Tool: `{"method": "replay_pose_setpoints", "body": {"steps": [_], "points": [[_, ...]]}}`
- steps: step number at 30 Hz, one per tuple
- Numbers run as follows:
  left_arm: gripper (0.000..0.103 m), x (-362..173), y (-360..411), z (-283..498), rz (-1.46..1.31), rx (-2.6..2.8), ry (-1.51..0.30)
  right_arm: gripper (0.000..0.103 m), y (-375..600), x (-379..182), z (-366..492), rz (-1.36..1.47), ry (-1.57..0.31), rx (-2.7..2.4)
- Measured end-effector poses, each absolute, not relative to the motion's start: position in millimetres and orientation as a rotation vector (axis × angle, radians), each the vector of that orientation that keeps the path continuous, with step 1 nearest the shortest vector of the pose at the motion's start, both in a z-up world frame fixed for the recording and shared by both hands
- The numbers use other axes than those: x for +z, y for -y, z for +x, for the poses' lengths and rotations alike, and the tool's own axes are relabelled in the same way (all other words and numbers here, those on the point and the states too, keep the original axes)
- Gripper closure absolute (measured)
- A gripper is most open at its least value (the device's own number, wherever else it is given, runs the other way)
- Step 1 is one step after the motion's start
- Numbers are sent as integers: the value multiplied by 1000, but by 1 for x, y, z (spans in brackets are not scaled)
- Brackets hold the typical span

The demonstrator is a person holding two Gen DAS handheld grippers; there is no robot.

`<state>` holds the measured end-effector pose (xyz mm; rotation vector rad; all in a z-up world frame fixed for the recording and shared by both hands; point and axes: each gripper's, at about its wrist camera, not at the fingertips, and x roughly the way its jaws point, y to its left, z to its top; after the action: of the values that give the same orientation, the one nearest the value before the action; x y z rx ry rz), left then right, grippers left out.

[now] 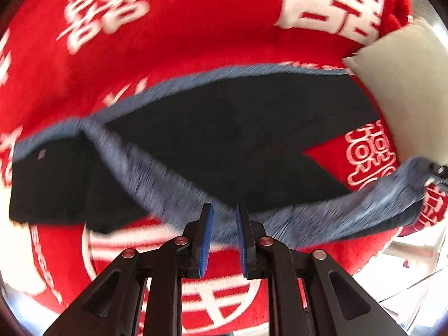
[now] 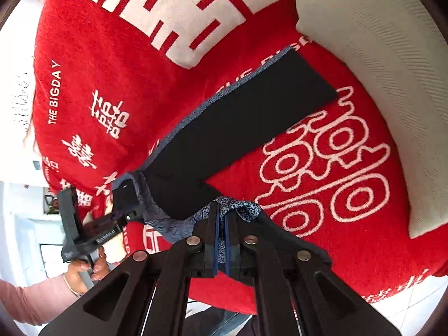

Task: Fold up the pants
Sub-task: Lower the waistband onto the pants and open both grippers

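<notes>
The right wrist view shows what the left cannot: the left tool held in a hand with a pink sleeve, off the blanket's left edge, its tip against the pants' hem; whether it grips is hidden there. The left wrist view shows its own fingers spread, a blurred band of blue-grey cloth running between them, and the right tool at the far right edge, on the same band.

The right tool is pressed together on a bunch of blue-grey speckled cloth.

The pants are dark navy with blue-grey trim, one leg lying flat and straight across the red blanket, near end lifted.

A white pillow lies just past the leg's far end. Red blanket lies bare on both sides of the leg.
</notes>
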<state>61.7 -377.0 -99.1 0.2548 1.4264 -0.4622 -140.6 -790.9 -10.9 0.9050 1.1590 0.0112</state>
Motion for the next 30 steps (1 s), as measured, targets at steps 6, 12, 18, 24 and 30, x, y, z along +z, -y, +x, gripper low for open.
{"method": "replay_pose_setpoints", "body": {"steps": [6,12,18,24,30], "points": [[86,-123,367,41,211,-367,-1525,100,816,10,-112,875,-1128,45],[86,-114,408,81,204,-383,-1410,100,859,14,-46,710,-1140,20],[86,-118,427,122,212,-325,-1347,100,907,-28,23,632,-1205,-91],[86,-139,423,143,218,-249,-1371,100,902,-86,64,444,-1369,-141],[85,-143,435,153,245,-241,-1375,85,899,-87,68,438,-1397,-155]]}}
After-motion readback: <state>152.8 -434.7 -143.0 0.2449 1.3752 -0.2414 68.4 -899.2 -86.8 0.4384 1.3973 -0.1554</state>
